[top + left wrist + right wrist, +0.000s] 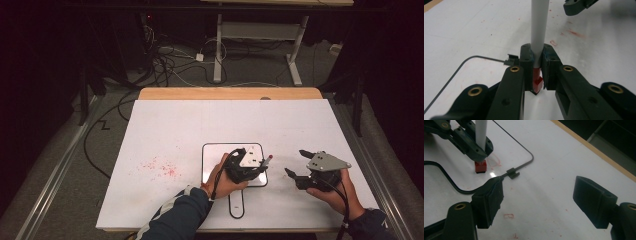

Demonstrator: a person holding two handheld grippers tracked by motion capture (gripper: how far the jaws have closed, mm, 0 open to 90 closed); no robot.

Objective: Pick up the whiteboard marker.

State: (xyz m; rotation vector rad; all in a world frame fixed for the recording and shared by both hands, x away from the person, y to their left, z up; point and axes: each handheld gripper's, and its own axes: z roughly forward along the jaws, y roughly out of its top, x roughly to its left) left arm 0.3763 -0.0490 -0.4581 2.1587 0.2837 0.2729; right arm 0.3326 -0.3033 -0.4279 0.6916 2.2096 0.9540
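So the left hand-held gripper (256,167) is clamped tight on a white marker with a red tip (538,32); the left gripper view shows the barrel pinched right between the pads, red end (537,83) pointing down at the board. That's the small whiteboard (212,150) with the dark rim and a handle, sitting on the white worktop (175,125) toward its near edge, a bit right of centre; the marker tip hangs over the board's right side, near its rim, at or just above the surface, can't tell if it actually touches.

Progress-wise I'd say the drawing is barely started; in the right gripper view there's a faint red outline (495,161) on the board just beside the tip, and not much else. Red smudges (162,167) sit on the worktop toward the left edge.

The right hand-held gripper (300,162) hangs near the right edge of the worktop, jaws spread wide, nothing between them; looks like it's just waiting, maybe to steady the board or take the marker.
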